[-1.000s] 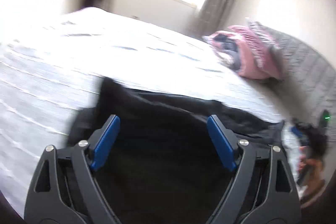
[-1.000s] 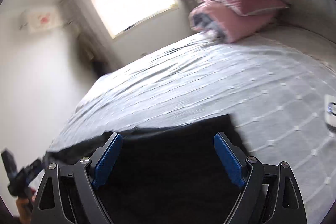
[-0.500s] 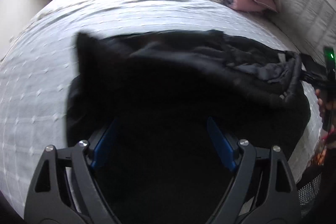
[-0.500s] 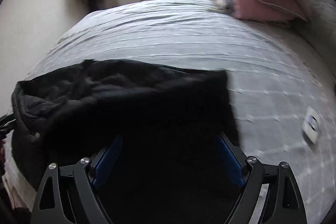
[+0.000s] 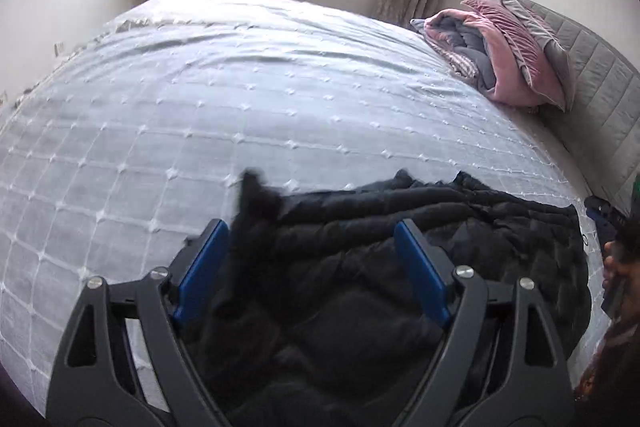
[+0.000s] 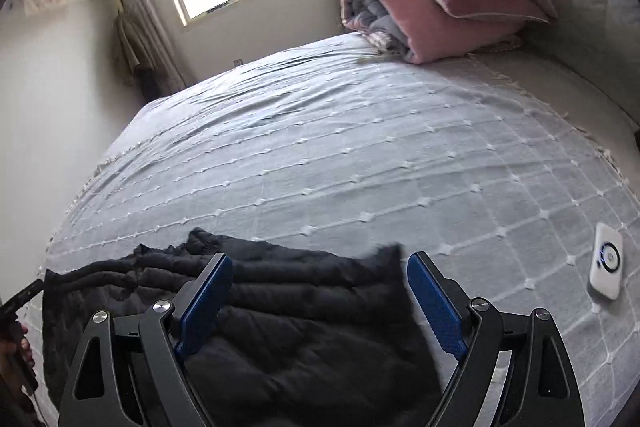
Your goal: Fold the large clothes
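Garment under inspection: a black quilted padded jacket (image 5: 400, 259) lying crumpled on the near edge of the pale grey tufted bedspread (image 5: 240, 99), with its long axis running crosswise, from the left gripper's side to the right gripper's side. The far half of the bed is bare of it.

Left gripper (image 5: 312, 259): blue-padded jaws spread wide, nothing pinched between them. The jacket lies directly below and ahead of the gap. One corner (image 5: 252, 191) stands up beside the left finger, blurred, so whether it touches the pad cannot be told.

Right gripper (image 6: 316, 291): jaws likewise released and wide apart. The jacket (image 6: 280, 327) fills the gap and spreads away to its left; the garment's right-hand edge (image 6: 400, 259) ends just inside the right finger, with bare bedspread beyond.

Judgement: each gripper sits over one end of the jacket, so neither is clearly nearer; the left end belongs to the left gripper, the right end to the right. The fabric is bunched in ridges along its far edge, not flat, so the fold is at an early stage. The next move would seem to call for a grasp at each end and a pull apart along the long axis to flatten it.

Also present: a rolled pink and grey quilt with pillows (image 6: 440, 7) at the headboard, well apart from the jacket, and a small white device (image 6: 606, 267) on the bedspread to the right gripper's right, clear of the garment.
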Available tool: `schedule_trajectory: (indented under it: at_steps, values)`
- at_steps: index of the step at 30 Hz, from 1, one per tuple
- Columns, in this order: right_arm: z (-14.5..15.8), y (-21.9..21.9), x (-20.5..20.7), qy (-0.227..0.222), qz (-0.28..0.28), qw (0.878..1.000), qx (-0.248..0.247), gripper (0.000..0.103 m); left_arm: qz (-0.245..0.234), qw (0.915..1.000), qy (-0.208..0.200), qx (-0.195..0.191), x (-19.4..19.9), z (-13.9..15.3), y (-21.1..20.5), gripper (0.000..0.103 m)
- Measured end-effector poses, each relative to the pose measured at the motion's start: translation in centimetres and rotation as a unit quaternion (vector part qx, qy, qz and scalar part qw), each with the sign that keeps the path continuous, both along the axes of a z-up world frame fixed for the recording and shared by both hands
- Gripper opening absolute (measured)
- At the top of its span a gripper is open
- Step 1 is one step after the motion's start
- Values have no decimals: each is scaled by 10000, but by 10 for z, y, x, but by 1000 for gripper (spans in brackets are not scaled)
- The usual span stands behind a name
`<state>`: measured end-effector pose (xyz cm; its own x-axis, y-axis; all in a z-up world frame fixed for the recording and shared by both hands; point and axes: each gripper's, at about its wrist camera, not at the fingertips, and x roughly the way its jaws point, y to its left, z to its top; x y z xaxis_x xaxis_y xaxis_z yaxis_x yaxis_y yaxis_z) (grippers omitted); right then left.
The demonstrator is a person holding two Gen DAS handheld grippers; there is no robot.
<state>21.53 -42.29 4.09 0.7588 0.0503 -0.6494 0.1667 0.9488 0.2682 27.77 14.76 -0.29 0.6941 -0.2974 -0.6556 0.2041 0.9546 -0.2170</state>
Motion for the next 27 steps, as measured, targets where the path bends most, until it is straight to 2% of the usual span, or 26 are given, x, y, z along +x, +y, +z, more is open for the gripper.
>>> schedule_trajectory:
  at_steps: [4,5,6,7,9,10,11,12,16,19,21,23,25,27]
  values:
    - [-32,-21,-9,403,-93,9986,320,89,95,9987,467,198,-1,-32,22,84]
    - [-41,-22,-9,459,-50,9978,470,84,89,9984,532,170,-3,-37,24,80]
    - [-49,-20,-9,456,9,9973,568,69,71,9985,541,109,-6,-42,20,68]
    - [-54,-16,-8,386,113,9968,690,45,-11,9987,493,-85,-8,-44,20,60]
    - [-51,-5,-12,266,129,9976,624,17,-58,9987,382,-323,-11,-41,17,28]
    - [-46,-1,-12,114,147,9983,558,12,-11,9992,222,-334,-13,-36,13,16]
    - [-40,-1,-13,-28,145,9984,541,10,19,9995,90,-308,-15,-30,11,7]
    - [-31,-1,-14,-219,113,9983,527,8,35,9994,-43,-342,-15,-24,9,6]
    - [2,-8,-8,-769,-99,9951,619,7,87,9943,-591,-878,-10,8,17,5]
    - [3,-8,11,-758,-161,9958,486,7,263,9929,-826,-818,3,16,16,5]
    - [-9,-8,29,-552,-215,9974,418,7,398,9947,-710,-620,18,7,14,5]
    - [-31,-10,45,-234,-271,9986,387,7,611,9971,-304,-351,41,-17,13,6]
    - [-56,-12,56,107,-343,9990,282,8,855,9962,111,-134,57,-43,16,12]
    - [-70,-17,59,338,-446,9980,299,13,1173,9921,442,-61,65,-59,22,24]
